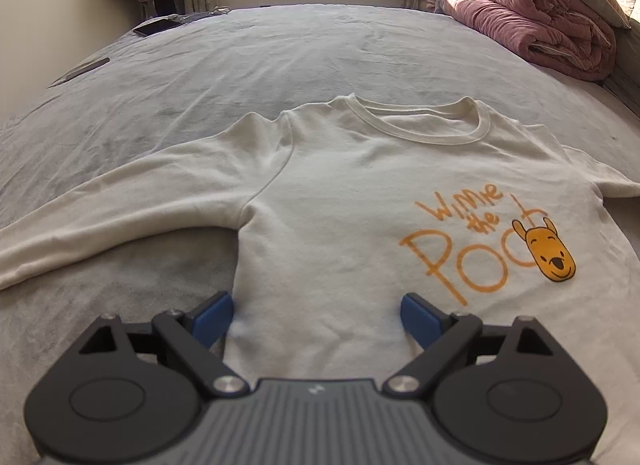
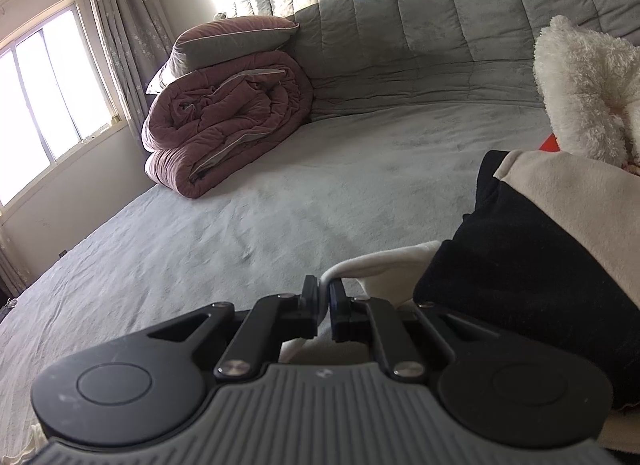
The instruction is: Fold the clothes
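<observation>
Left wrist view, room: wide grey bed cover (image 1: 248, 65) lies bare beyond the shirt; rolled pink quilt (image 1: 532, 29) at the far right, a dark flat device (image 1: 156, 27) at the far left edge.
Left wrist view, shirt: cream long-sleeved sweatshirt (image 1: 340, 193) lies flat, front up, collar away, one sleeve stretched left.
Left wrist view, gripper: left gripper (image 1: 318, 315) spread wide over the shirt's near left side edge, pinching nothing.
Right wrist view, room: bare bed cover runs to the padded grey headboard (image 2: 420, 25); window (image 2: 48, 97) at left.
Right wrist view, gripper: right gripper (image 2: 324, 297) nearly closed, pinching a cream fabric edge (image 2: 384, 261).
Right wrist view, right side: a black-and-cream garment (image 2: 520, 249) just beside the gripper, fluffy white fabric (image 2: 584, 89) behind.
</observation>
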Motion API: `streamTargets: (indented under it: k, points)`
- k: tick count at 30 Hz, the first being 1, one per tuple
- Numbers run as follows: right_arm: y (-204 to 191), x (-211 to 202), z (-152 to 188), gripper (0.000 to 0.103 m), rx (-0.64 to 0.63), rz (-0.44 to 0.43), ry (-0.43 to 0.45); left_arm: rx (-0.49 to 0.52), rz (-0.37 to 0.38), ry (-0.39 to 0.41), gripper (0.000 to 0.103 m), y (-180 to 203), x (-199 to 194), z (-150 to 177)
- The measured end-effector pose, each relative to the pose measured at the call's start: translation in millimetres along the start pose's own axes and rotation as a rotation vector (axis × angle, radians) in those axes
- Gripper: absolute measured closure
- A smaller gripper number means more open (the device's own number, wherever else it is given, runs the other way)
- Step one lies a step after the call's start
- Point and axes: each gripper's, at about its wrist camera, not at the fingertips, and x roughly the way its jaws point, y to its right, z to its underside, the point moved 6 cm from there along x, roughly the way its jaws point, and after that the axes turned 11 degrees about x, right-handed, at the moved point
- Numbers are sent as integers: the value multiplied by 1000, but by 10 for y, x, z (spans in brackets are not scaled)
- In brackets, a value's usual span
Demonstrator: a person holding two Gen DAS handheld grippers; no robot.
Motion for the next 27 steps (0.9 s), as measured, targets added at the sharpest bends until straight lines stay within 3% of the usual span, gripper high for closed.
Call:
streamTargets:
  k: [4,10,18,22,27]
  points:
    - [28,6,-62,96,0,9,17,4,-2,2,11,1,2,4]
    - [7,-66,-225,99,-59,31,111,6,-2,2,11,0,3,7]
    - [228,-103,-389,99,45,47,104,4,-1,0,10,0,7,12]
    - [216,-143,-438,99,103,-10,51,-8,12,-7,10,-15,7,8]
    - [111,-53,-224,93,152,-69,-172,-50,19,-6,11,-165,-38,-46]
